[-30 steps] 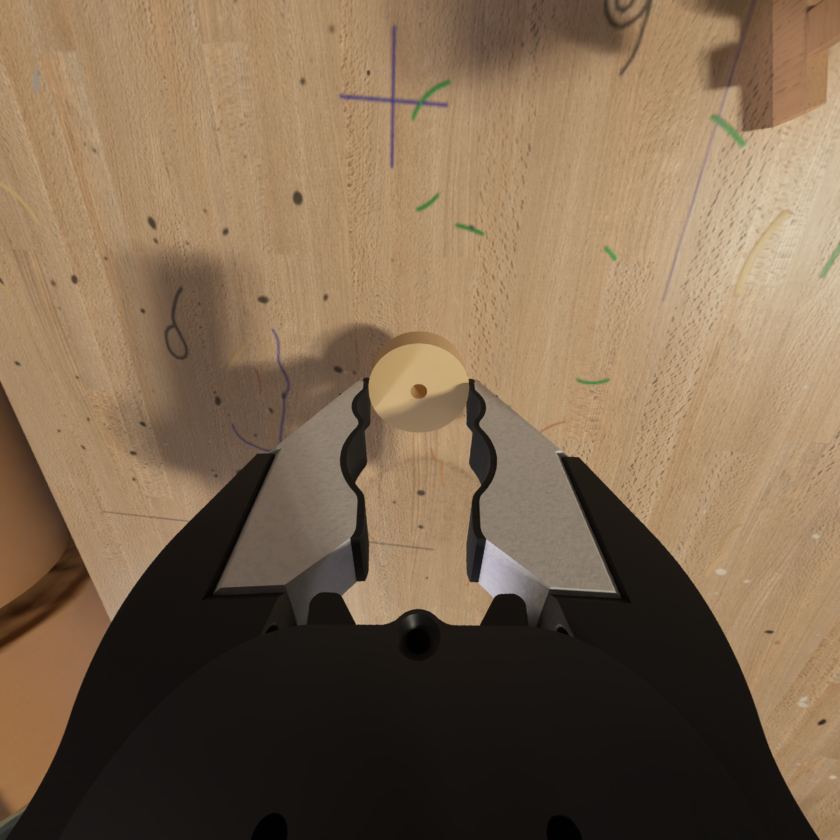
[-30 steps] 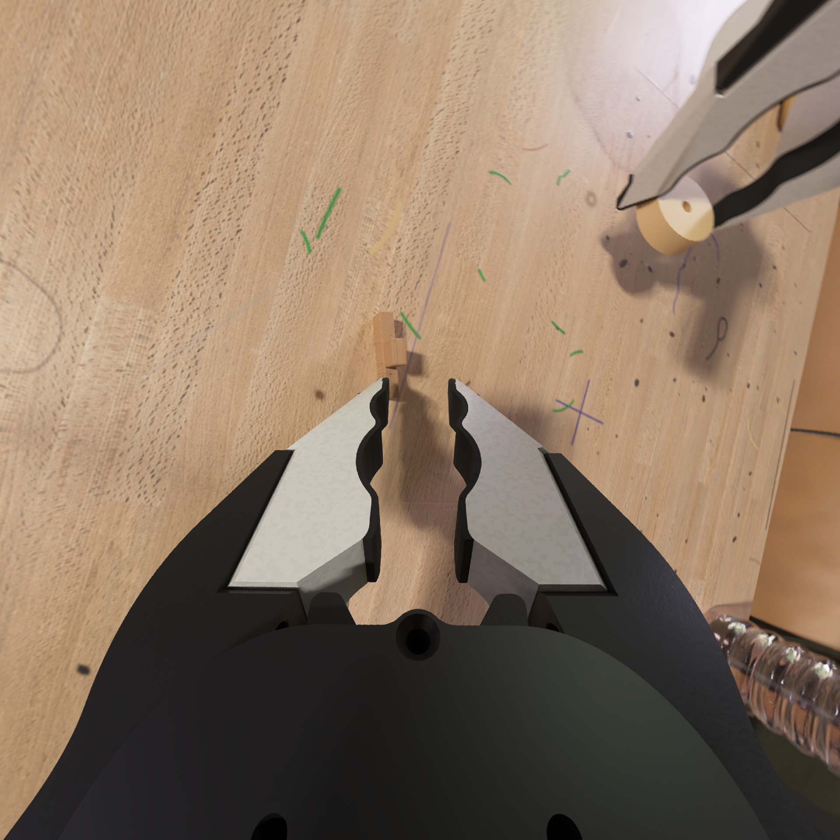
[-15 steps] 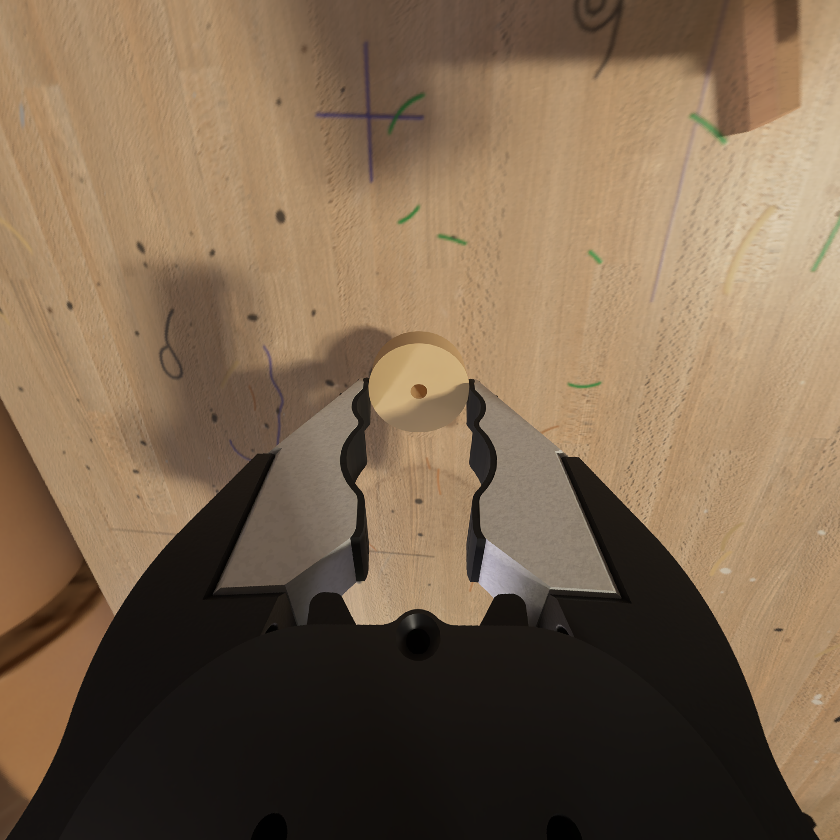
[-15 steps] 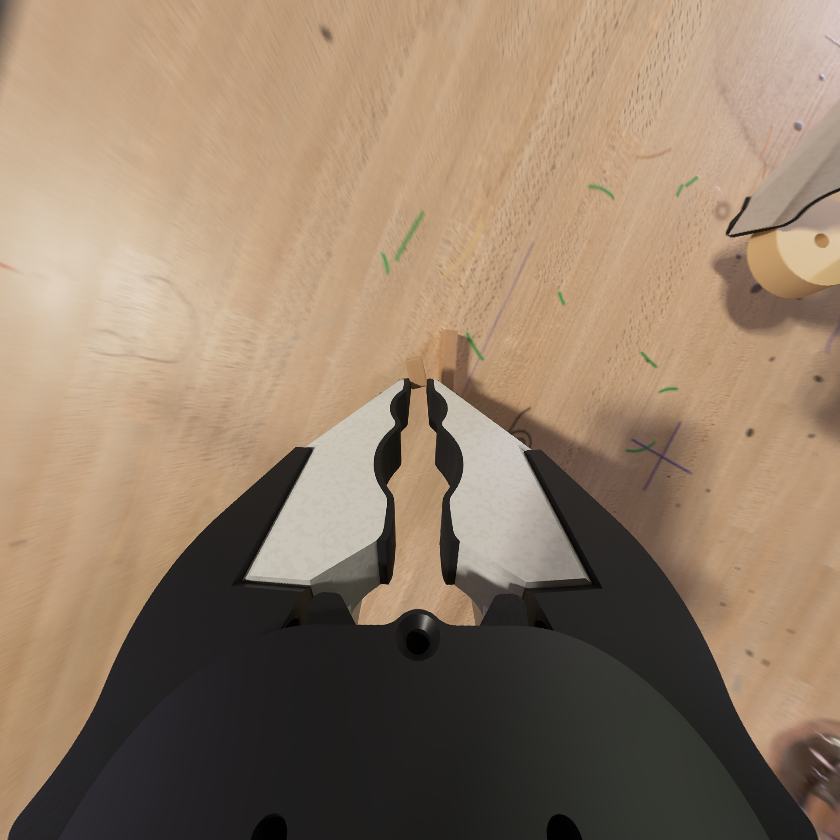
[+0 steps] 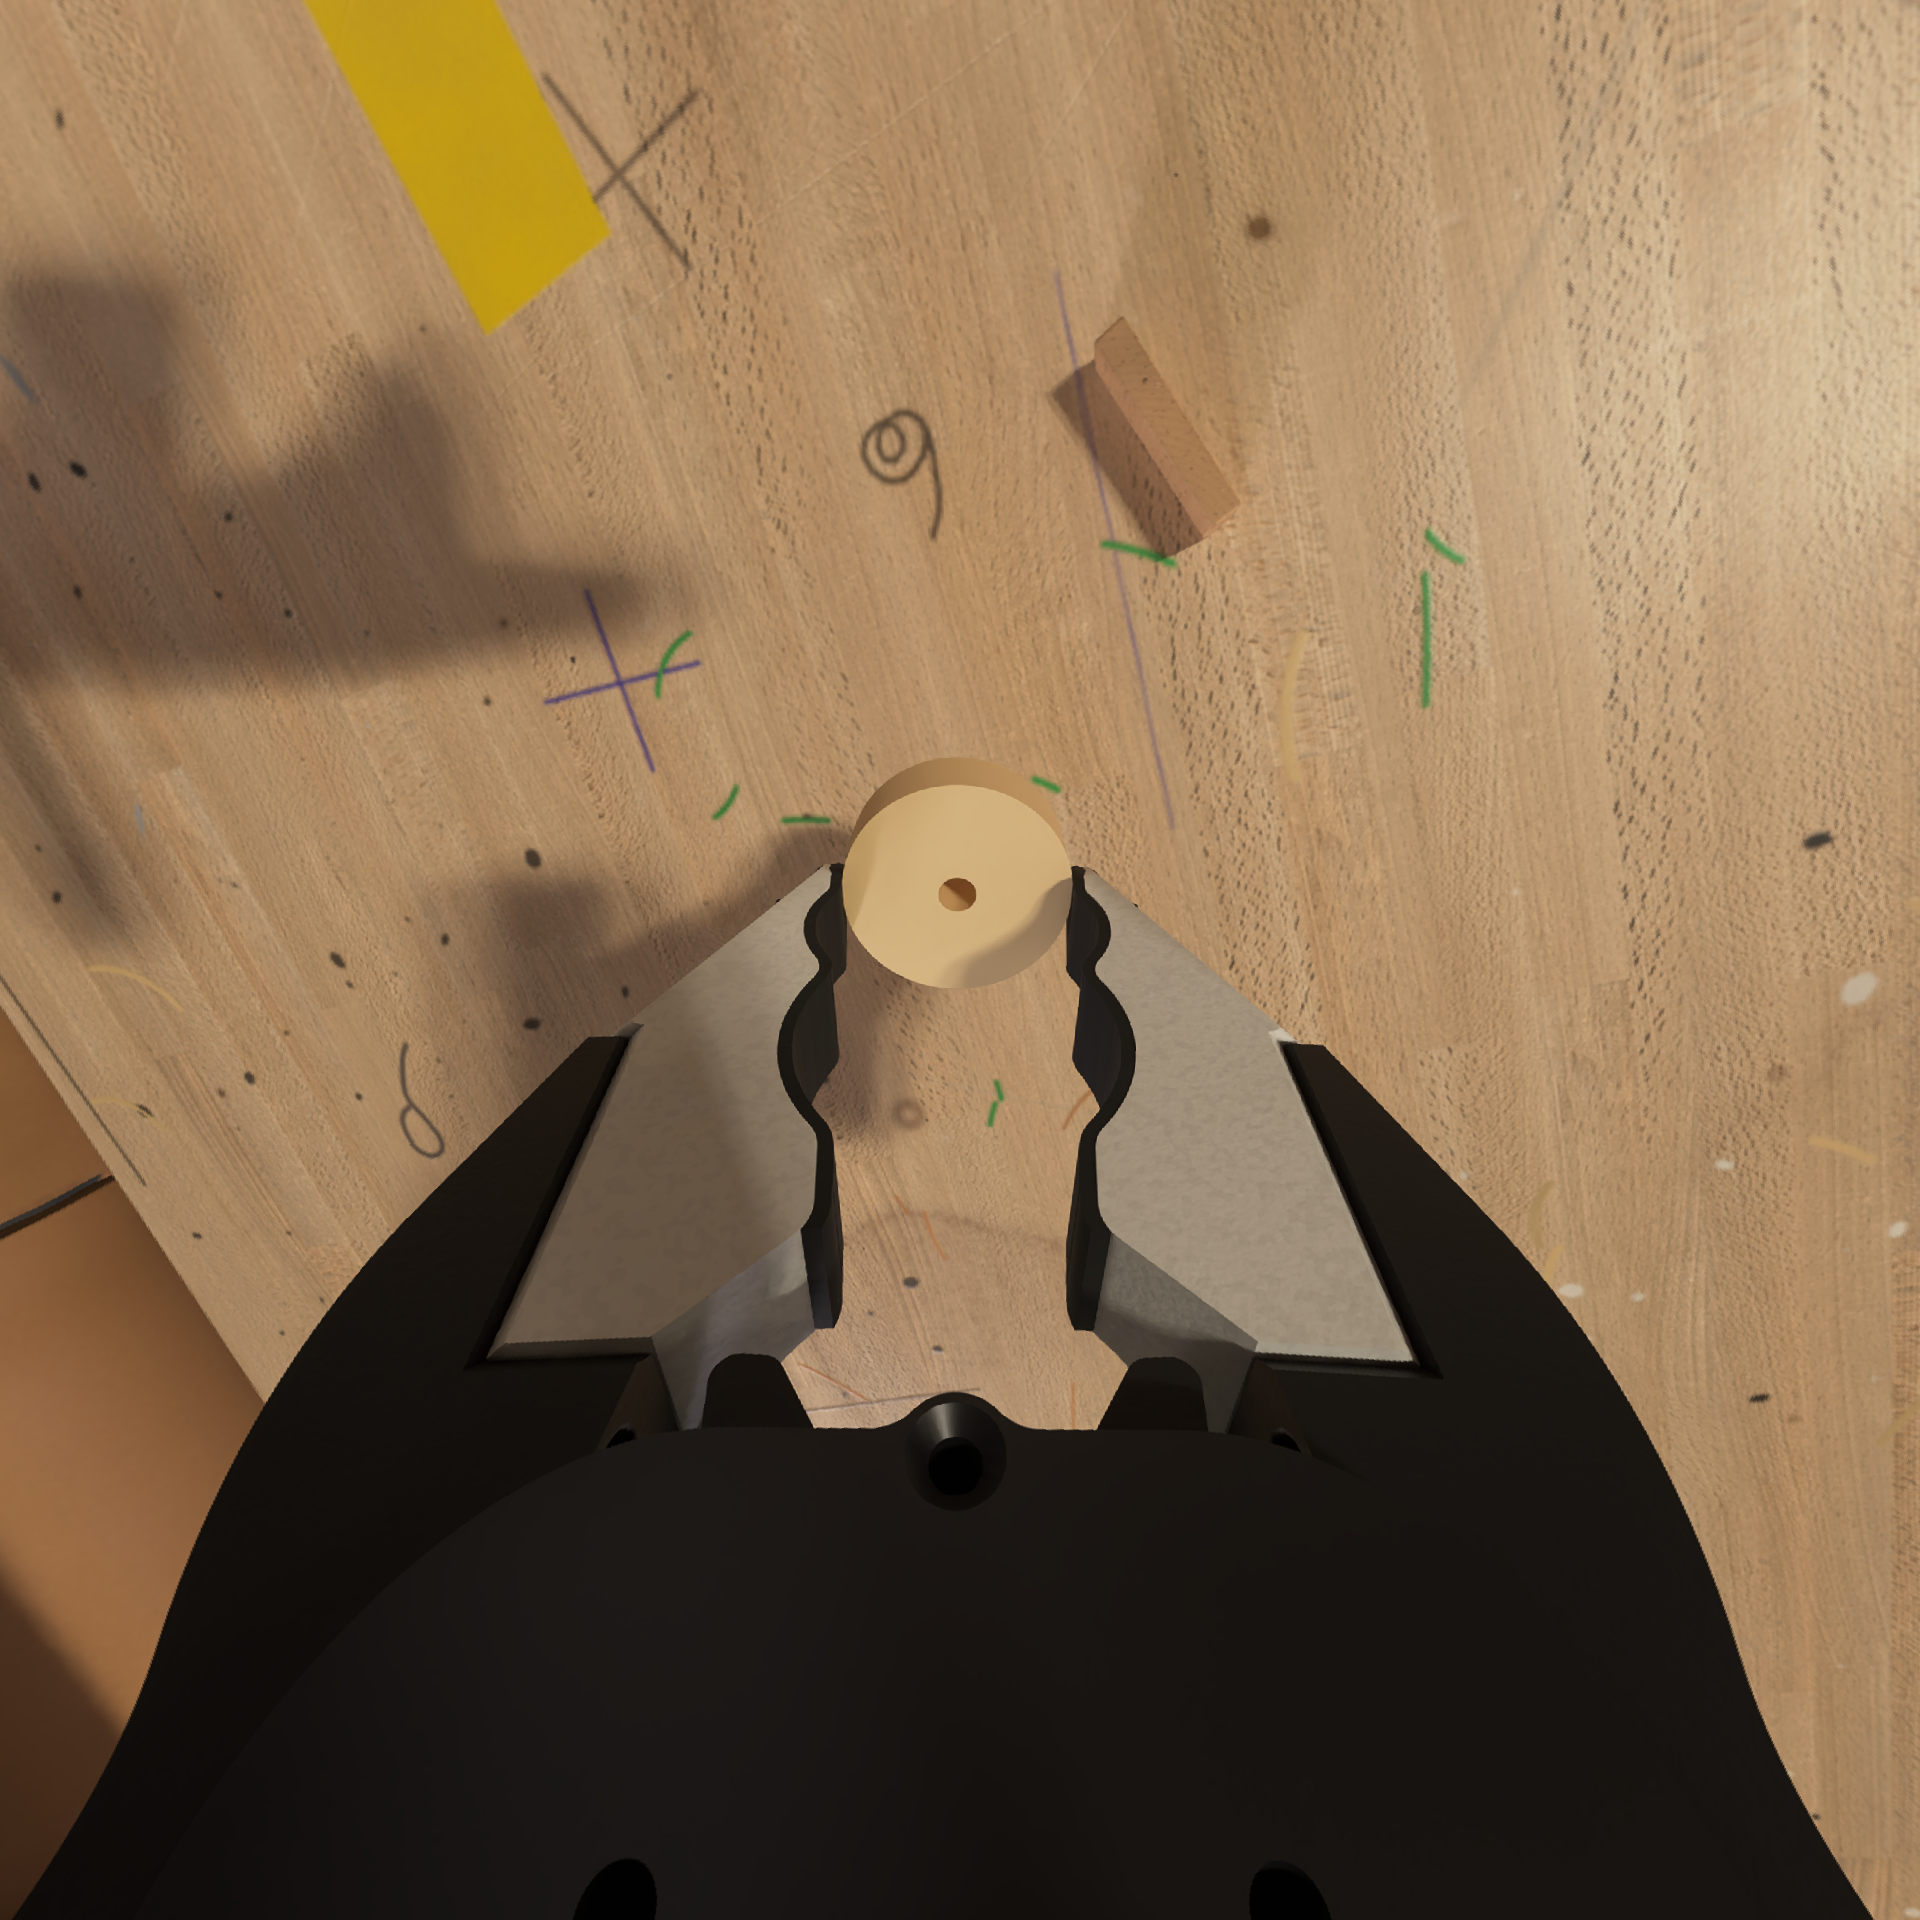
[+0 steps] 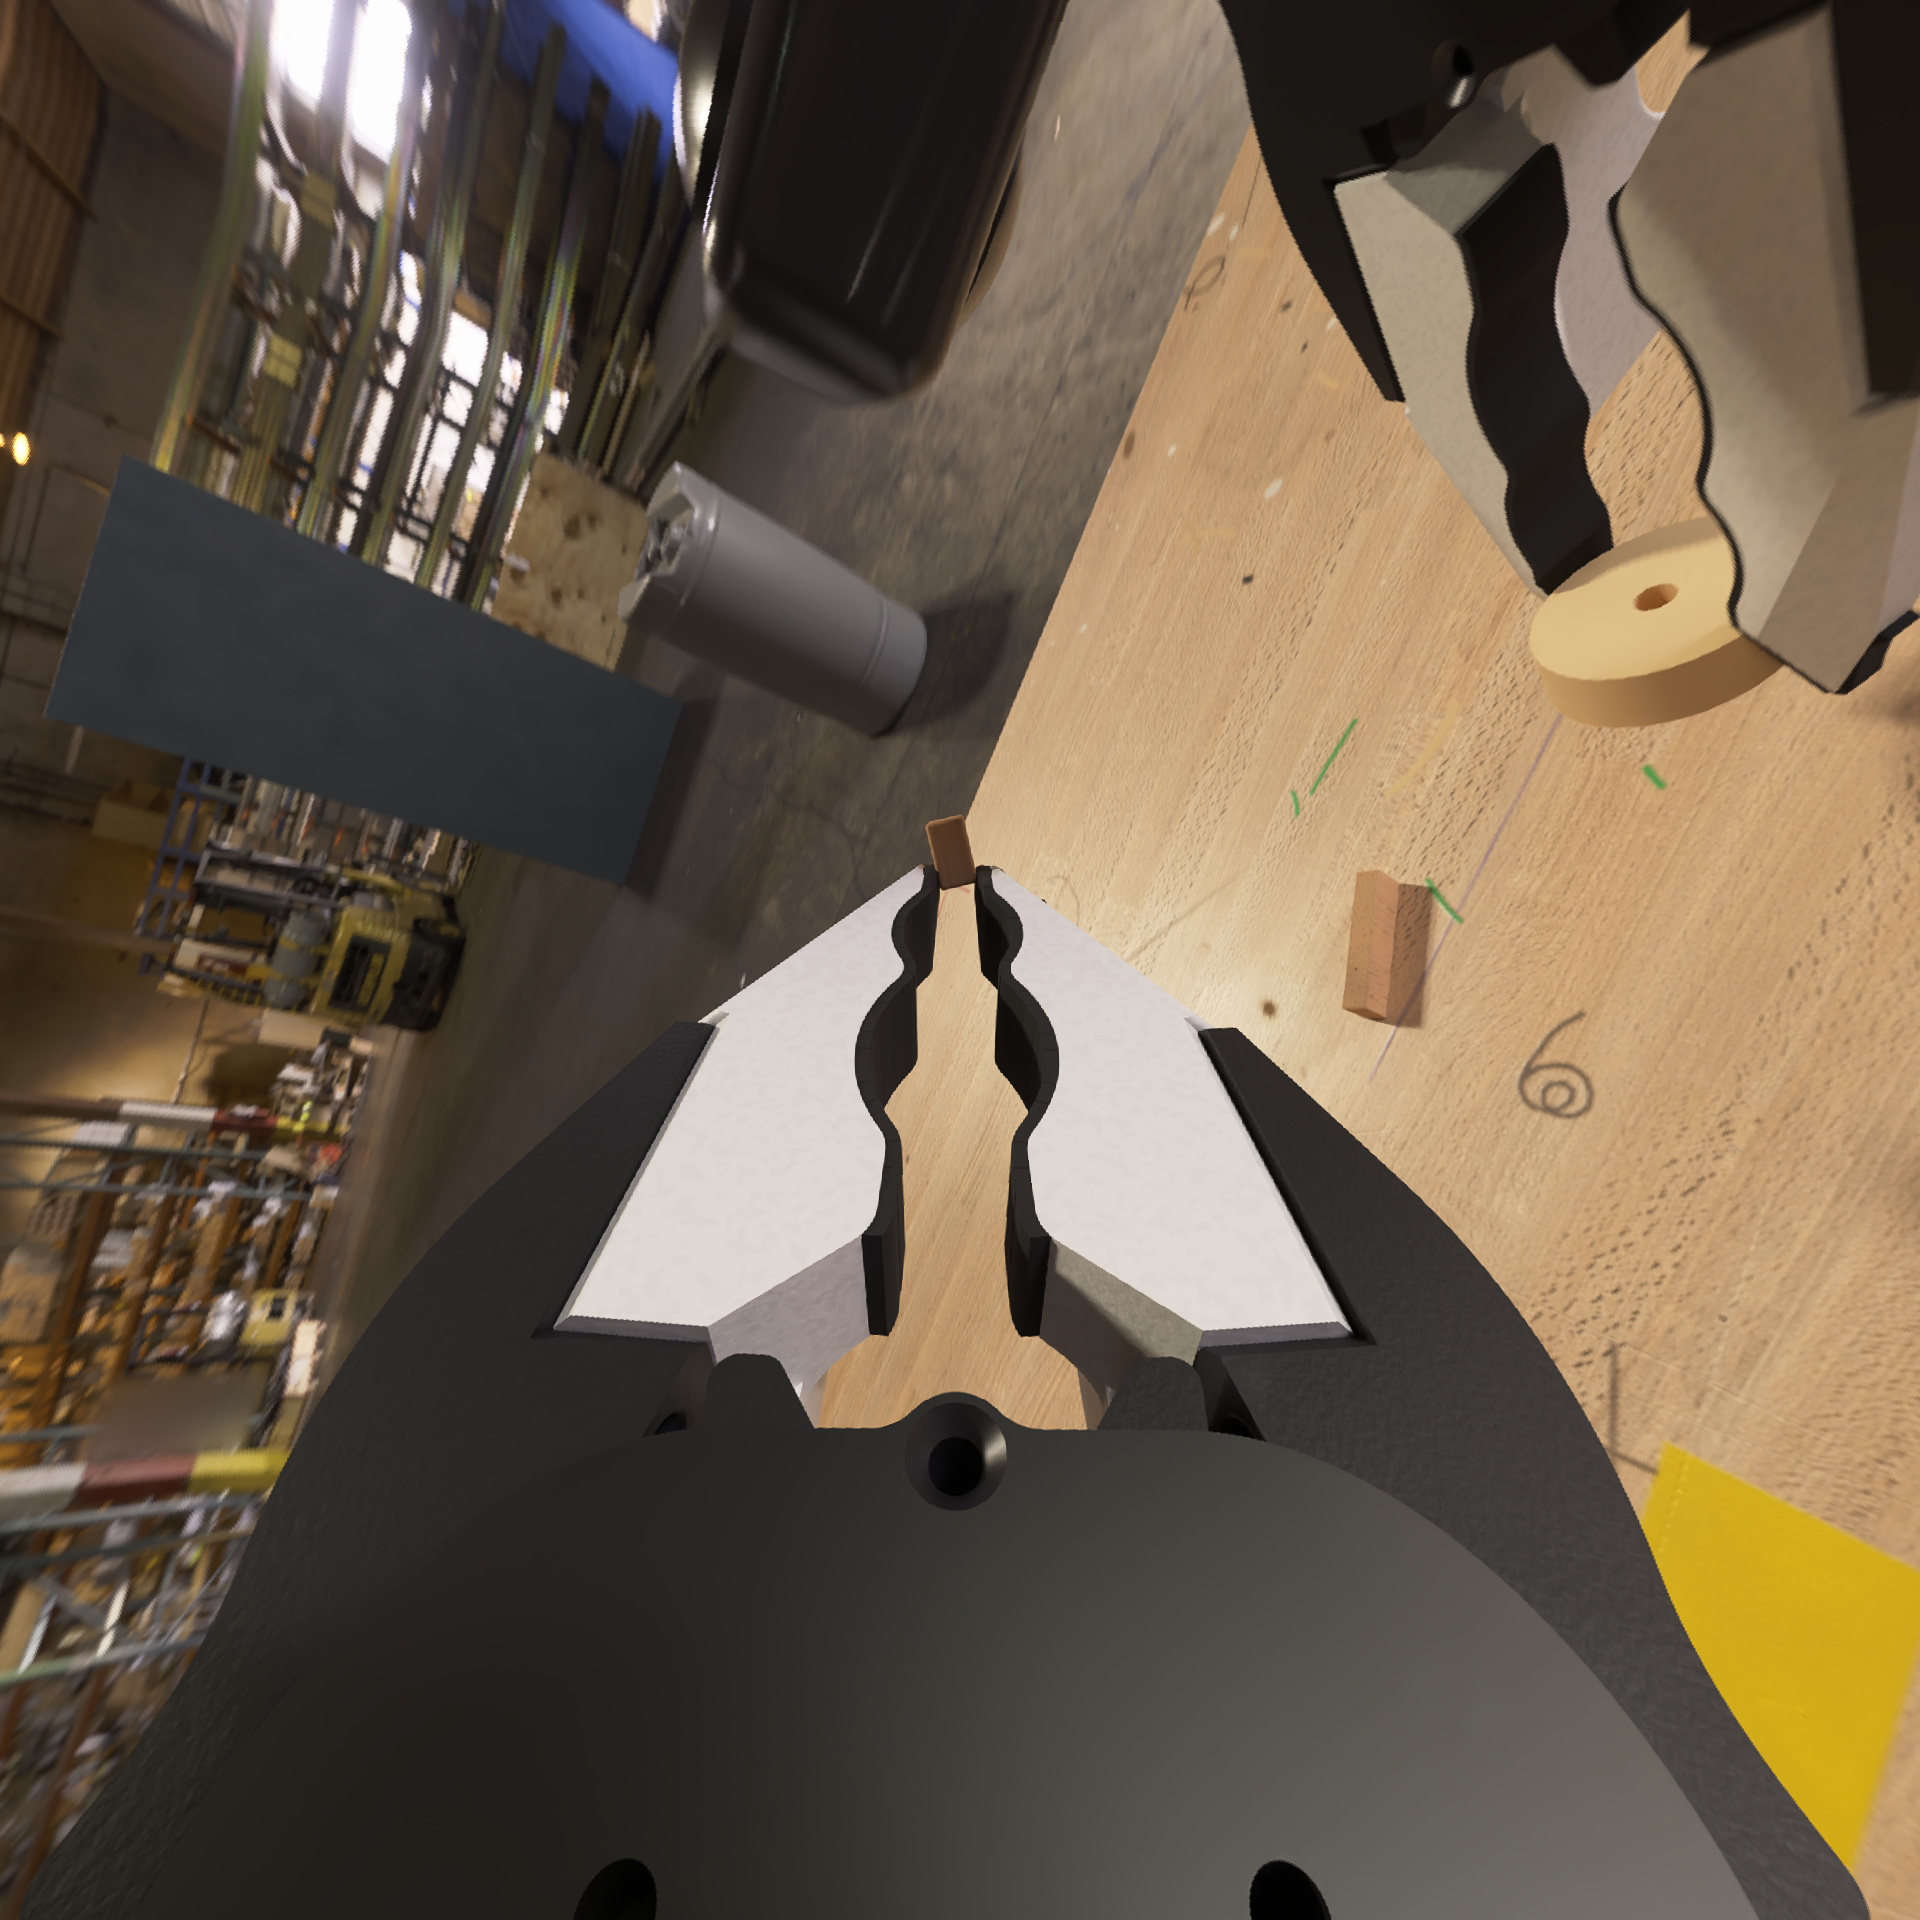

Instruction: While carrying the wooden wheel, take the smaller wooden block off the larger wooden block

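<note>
My left gripper (image 5: 954, 883) is shut on the pale wooden wheel (image 5: 954, 899), which has a small centre hole, and holds it above the wooden table. The same gripper and wheel (image 6: 1642, 649) show at the upper right of the right wrist view. My right gripper (image 6: 954, 881) is shut on the smaller wooden block (image 6: 951, 852), a small brown piece pinched at the fingertips and lifted clear. The larger wooden block (image 6: 1387, 958) lies alone on the table to the right of it. It also shows in the left wrist view (image 5: 1164, 431), ahead and right of the wheel.
A yellow patch (image 5: 462, 156) lies on the table (image 5: 1558, 727) at the far left; it also shows in the right wrist view (image 6: 1808, 1621). The table edge (image 6: 1049, 748) runs beside my right gripper. A grey cylinder (image 6: 774, 603) and a black bin (image 6: 862, 177) stand beyond it.
My right gripper closed on the smaller block, lifted it off the larger block and swung away, tilting toward the table edge. My left gripper pulled back and higher, still holding the wheel.
</note>
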### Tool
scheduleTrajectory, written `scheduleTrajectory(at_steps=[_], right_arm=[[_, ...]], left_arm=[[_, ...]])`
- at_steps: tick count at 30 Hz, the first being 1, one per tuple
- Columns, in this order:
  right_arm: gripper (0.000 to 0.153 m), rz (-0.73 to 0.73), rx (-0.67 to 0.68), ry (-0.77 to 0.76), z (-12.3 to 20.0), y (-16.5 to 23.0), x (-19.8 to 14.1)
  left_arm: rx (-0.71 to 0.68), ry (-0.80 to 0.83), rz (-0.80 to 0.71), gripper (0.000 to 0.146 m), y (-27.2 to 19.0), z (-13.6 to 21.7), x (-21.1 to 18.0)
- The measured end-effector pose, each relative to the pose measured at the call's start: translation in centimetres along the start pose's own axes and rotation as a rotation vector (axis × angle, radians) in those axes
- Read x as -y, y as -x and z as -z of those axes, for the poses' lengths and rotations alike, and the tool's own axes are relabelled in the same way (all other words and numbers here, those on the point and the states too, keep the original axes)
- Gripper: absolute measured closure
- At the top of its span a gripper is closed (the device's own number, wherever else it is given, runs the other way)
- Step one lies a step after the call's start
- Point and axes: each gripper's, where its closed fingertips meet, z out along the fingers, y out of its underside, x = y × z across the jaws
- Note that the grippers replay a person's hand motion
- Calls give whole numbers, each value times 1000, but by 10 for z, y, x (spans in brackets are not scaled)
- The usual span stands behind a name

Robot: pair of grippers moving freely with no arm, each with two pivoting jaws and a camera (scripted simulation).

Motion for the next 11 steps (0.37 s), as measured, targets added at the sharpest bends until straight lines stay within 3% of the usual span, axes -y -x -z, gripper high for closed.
scheduleTrajectory(at_steps=[5, 11], right_arm=[[146, -73, 8, 176, -3, -6, 8], [146, -106, 21, 259, -2, -18, 24]], left_arm=[[-23, 7, -30, 104, -8, -4, 6], [-42, -21, -62, 104, -16, -3, 16]])
